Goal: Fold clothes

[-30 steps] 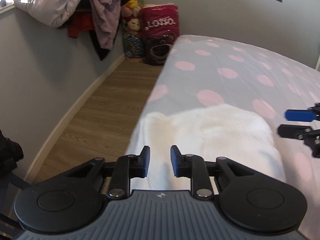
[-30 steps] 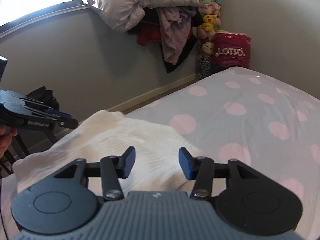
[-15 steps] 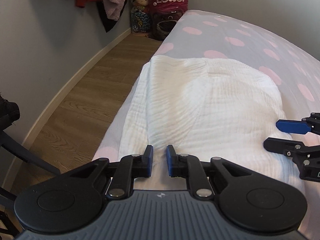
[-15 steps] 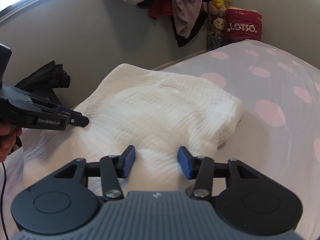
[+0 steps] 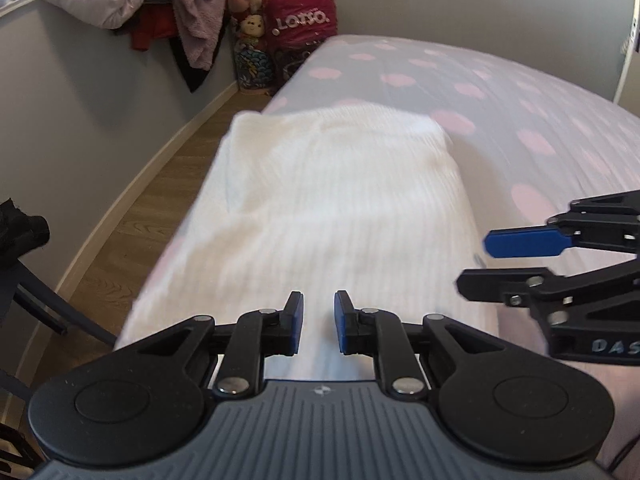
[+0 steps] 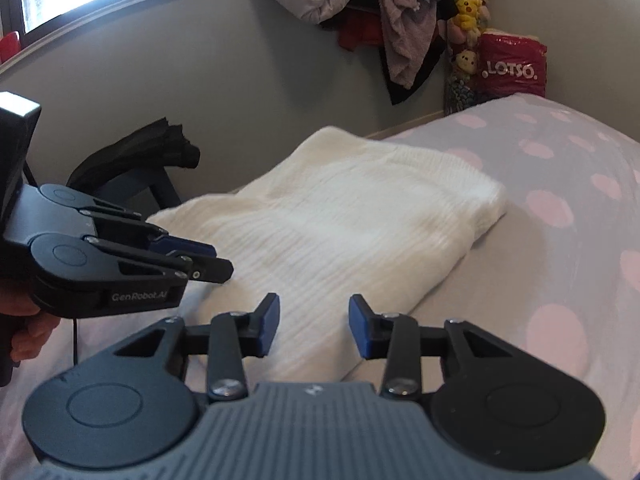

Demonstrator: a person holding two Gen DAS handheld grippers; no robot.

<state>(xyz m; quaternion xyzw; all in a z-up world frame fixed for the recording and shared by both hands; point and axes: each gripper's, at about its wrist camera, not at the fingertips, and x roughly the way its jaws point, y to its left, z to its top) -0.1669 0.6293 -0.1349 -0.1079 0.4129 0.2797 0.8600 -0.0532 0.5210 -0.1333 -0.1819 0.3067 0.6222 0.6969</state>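
Observation:
A white ribbed cloth [image 5: 332, 200] lies folded on the bed [image 5: 520, 92], near its left edge; it also shows in the right wrist view [image 6: 360, 220]. My left gripper [image 5: 319, 322] hovers over the cloth's near end, jaws narrowly apart, holding nothing. It appears in the right wrist view [image 6: 204, 258] at the left. My right gripper [image 6: 313, 326] is open and empty above the cloth's near right corner. It shows at the right of the left wrist view [image 5: 480, 258].
The bed has a grey sheet with pink dots [image 6: 560, 200]. A wood floor strip [image 5: 132, 216] runs between bed and grey wall. A red Lotso bag [image 5: 302, 24], plush toys and piled clothes [image 5: 192, 28] stand in the far corner. A dark chair [image 6: 152, 160] stands by the bed.
Both grippers lifted and pulled back a little from the cloth. The left jaws opened slightly wider. The cloth stays flat on the bed.

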